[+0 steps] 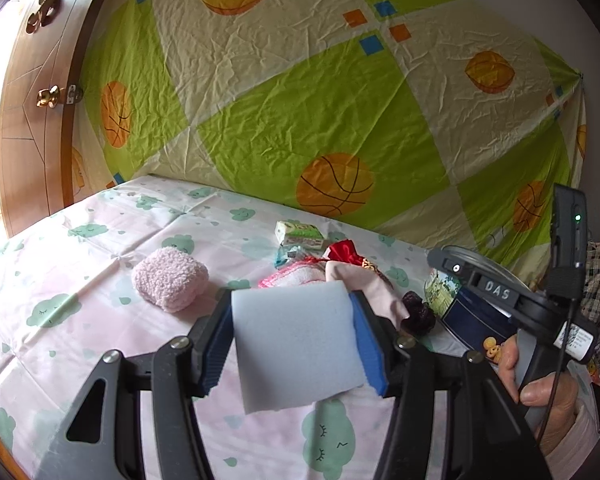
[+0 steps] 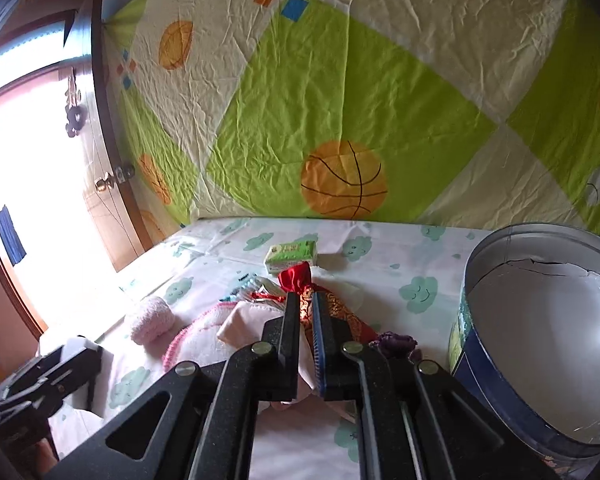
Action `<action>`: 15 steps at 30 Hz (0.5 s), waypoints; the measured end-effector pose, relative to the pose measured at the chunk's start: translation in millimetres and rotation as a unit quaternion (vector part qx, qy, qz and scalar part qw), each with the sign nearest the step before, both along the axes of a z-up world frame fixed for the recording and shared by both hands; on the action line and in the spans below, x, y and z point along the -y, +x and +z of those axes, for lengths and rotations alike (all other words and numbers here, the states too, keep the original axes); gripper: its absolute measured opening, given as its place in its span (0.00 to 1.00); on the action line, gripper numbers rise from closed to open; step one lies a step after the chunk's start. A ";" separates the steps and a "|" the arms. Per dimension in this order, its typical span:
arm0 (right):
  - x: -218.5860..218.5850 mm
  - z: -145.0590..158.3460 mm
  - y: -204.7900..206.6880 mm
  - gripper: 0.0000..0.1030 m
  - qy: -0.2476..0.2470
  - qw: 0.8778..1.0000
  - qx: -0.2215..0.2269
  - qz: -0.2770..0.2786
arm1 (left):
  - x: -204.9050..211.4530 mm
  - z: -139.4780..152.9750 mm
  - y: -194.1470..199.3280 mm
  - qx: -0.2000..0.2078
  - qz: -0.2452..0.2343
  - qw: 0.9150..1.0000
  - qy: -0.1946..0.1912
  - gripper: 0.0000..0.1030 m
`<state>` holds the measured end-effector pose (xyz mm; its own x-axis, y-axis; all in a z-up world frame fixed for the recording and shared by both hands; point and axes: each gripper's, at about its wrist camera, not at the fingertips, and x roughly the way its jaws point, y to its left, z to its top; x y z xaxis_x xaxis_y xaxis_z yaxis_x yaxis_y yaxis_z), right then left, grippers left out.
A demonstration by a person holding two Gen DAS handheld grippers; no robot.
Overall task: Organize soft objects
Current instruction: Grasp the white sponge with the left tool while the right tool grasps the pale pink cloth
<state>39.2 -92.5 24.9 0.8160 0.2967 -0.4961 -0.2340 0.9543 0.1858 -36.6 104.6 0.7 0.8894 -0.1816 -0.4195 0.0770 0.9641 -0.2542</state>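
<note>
My left gripper is shut on a grey foam sponge and holds it above the bed. A fluffy pink ball lies to its left. Beyond it lies a pile: a pink-edged cloth, a red and gold pouch, a green tissue pack and a dark purple scrunchie. My right gripper is nearly closed, its jaws on either side of the red and gold pouch. The pink-edged cloth, fluffy ball and tissue pack also show in the right wrist view.
A round open tin with a blue band stands at the right, its inside bare. The bed sheet has green cloud prints. A basketball-print cloth hangs behind. A wooden door is at the left.
</note>
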 end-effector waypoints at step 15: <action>-22.0 -20.6 10.7 0.05 -0.046 0.996 -0.057 0.043 | -2.0 0.5 -3.9 -0.006 0.011 1.000 0.004 0.55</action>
